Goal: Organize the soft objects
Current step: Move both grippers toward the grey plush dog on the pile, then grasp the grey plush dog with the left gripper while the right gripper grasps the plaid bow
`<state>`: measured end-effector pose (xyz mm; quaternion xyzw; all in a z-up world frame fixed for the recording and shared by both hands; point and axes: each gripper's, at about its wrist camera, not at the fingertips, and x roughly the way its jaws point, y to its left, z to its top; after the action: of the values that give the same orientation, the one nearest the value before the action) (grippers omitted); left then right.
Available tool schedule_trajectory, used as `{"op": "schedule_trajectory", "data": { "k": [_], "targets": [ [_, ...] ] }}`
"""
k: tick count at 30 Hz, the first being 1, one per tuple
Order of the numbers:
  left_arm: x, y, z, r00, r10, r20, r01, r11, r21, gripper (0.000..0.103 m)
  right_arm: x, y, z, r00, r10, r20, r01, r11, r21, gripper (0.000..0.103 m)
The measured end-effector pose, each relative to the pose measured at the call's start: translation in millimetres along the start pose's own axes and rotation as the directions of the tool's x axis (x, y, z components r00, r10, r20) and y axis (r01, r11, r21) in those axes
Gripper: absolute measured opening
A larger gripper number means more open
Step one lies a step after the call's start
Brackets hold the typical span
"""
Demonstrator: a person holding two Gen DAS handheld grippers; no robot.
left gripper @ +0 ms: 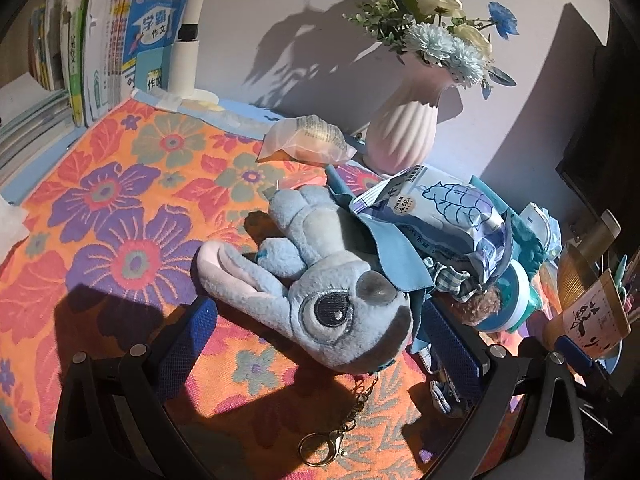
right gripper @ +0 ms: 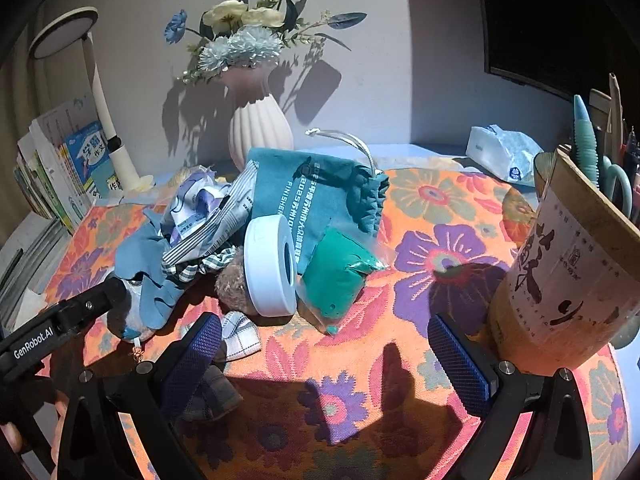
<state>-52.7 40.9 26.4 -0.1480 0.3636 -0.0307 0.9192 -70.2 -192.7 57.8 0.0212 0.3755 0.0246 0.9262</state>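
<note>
Showing only in the right view, a tissue pack; both jaws gape, empty.

Light: hard, bright sun, warm patches on the floral cloth.
Shadows: crisp; the flowers throw theirs on the wall toward 4 o'clock.
Distortion: strong fisheye bend, black vignette at corners.
Focus: sharp centre, edges softer.
</note>
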Motion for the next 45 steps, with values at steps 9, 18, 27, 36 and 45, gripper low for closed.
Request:
{"op": "schedule_trajectory", "data": {
  "k": [9, 18, 27, 36, 45],
  "targets": [
    [1.6, -0.1, 1.2, 1.000, 0.004, -0.001, -0.004, 1.000, -0.003, 0.102, 2.2, 2.5, 0.2, 1.000, -0.007, -0.006, 0.007, 1.000, -0.019, 0.103],
    [3.7, 6.5, 3.2, 0.999, 0.037, -0.029, -0.039, 0.998, -0.054, 0.102, 2.3, 3.3, 0.2, 1.000, -0.001, -0.009, 0.001, 1.000, -0.020, 0.103],
    [-0.4, 10.1, 6.6, 0.995, 0.089, -0.054, -0.093, 0.993, -0.070, 0.102, -0.1, 9.6, -1.0, 0.996, 0.075, -0.044, -0.077, 0.996, -0.053, 0.103],
    [7.5, -1.9, 9.0, 0.992, 0.099, -0.073, -0.101, 0.994, -0.031, 0.102, -3.5, 34.7, -17.7, 0.989, 0.093, -0.115, -0.106, 0.988, -0.115, 0.103],
    [32.3, -25.4, 8.4, 0.983, 0.144, -0.113, -0.140, 0.989, 0.041, 0.101, 6.2, 41.7, -19.2, 0.982, 0.089, -0.167, -0.110, 0.986, -0.124, 0.103]
  ]
}}
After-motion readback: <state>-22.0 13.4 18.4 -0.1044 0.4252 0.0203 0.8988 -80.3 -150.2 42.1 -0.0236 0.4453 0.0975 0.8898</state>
